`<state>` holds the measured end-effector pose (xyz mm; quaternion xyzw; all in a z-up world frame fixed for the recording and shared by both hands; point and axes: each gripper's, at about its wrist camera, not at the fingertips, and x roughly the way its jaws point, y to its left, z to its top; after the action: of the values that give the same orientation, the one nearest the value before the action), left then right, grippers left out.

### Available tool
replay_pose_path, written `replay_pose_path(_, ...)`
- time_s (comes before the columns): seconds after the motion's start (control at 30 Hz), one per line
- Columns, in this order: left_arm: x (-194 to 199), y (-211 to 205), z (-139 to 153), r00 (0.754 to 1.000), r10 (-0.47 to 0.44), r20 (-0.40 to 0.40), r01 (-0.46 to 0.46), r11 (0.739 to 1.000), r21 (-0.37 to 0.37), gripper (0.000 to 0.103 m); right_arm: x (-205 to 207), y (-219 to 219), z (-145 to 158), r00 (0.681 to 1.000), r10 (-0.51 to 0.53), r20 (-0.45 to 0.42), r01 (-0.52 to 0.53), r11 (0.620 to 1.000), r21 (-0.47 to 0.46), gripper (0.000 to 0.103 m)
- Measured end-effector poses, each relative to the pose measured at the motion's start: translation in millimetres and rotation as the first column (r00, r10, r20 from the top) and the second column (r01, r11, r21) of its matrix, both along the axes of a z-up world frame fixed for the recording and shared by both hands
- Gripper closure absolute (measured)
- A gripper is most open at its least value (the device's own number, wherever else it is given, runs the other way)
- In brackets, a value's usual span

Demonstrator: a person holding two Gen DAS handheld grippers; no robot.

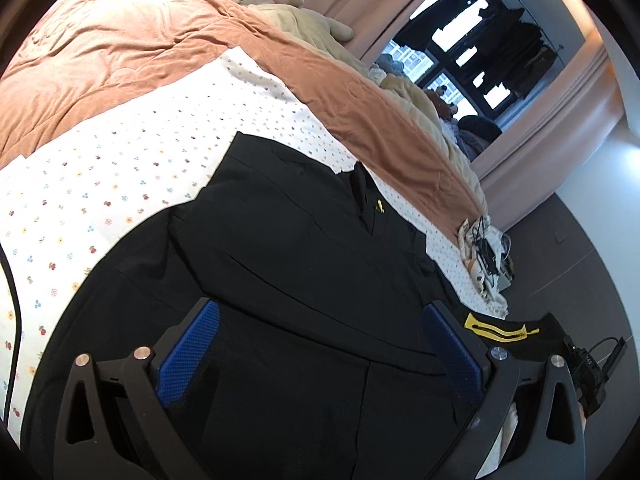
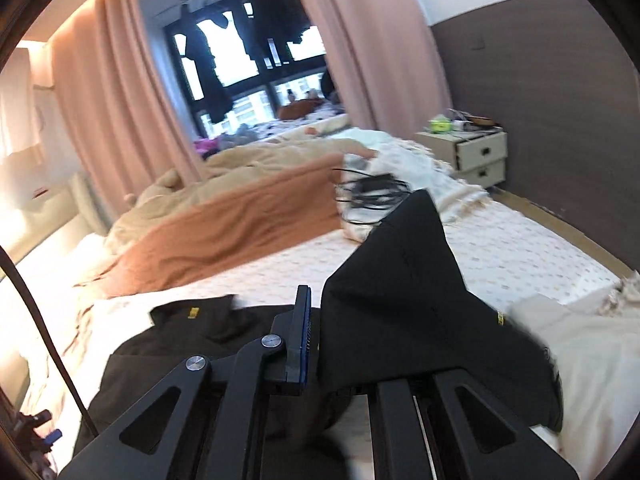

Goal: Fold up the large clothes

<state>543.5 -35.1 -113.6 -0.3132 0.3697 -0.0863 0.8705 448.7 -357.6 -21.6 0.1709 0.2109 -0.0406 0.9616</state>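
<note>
Over the black garment (image 1: 304,264), left tool (image 1: 320,344) wide apart, empty; right tool (image 2: 316,344) clamping its lifted fold.

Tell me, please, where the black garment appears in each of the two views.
Left wrist: the black garment lies flat on the flowered sheet, filling the lower centre.
Right wrist: the black garment is lower centre, one part lifted in the right tongs.
Shared landmark: the orange blanket.

The garment (image 1: 304,264) is spread on the bed sheet (image 1: 120,168) in the lower centre of the frame. A blanket (image 1: 132,56) lies behind it, upper left. Cables (image 1: 486,248) are seen at its right, on the bed edge.
</note>
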Motion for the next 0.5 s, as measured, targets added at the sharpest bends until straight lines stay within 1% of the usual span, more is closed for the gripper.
replay_pose_path(0.13, -1.1, 12.9, 2.1, 1.000, 0.021, 0.002, -0.020, 0.999, -0.048, 0.000, 2.4, 29.6, 6.8, 0.998, 0.060, -0.002, -0.060, 0.998, 0.019, 0.099)
replay_pose_path(0.17, -1.6, 16.1, 2.4, 1.000, 0.025, 0.002, -0.025, 0.998, -0.058, 0.000, 2.8, 30.6, 8.3, 0.997, 0.078, -0.005, -0.077, 0.997, 0.027, 0.099)
replay_pose_path(0.27, -2.3, 24.9, 2.6, 0.999, 0.034, 0.000, -0.034, 0.996, -0.086, 0.000, 2.6, 47.9, 10.5, 0.993, 0.117, -0.013, -0.117, 0.993, 0.024, 0.099)
replay_pose_path(0.3, -2.5, 27.3, 2.5, 0.999, 0.036, -0.001, -0.036, 0.995, -0.095, 0.000, 4.8, 59.6, 9.0, 0.991, 0.133, -0.020, -0.133, 0.991, 0.020, 0.099)
replay_pose_path(0.33, -2.8, 29.3, 2.4, 0.999, 0.038, -0.002, -0.038, 0.994, -0.103, 0.000, 8.5, 57.4, 9.0, 0.990, 0.142, -0.025, -0.142, 0.990, 0.021, 0.099)
replay_pose_path(0.37, -3.1, 32.3, 2.2, 0.999, 0.041, -0.003, -0.041, 0.993, -0.113, 0.000, 12.5, 60.0, 10.2, 0.983, 0.179, -0.034, -0.178, 0.983, 0.052, 0.099)
replay_pose_path(0.47, -4.0, 38.7, 1.7, 0.999, 0.046, -0.006, -0.047, 0.990, -0.130, 0.000, 32.0, 82.4, 4.7, 0.974, 0.219, -0.055, -0.216, 0.974, 0.065, 0.099)
replay_pose_path(0.5, -4.4, 41.0, 1.7, 0.999, 0.049, -0.006, -0.050, 0.990, -0.134, 0.000, 38.1, 87.8, 3.5, 0.965, 0.254, -0.058, -0.248, 0.964, 0.094, 0.099)
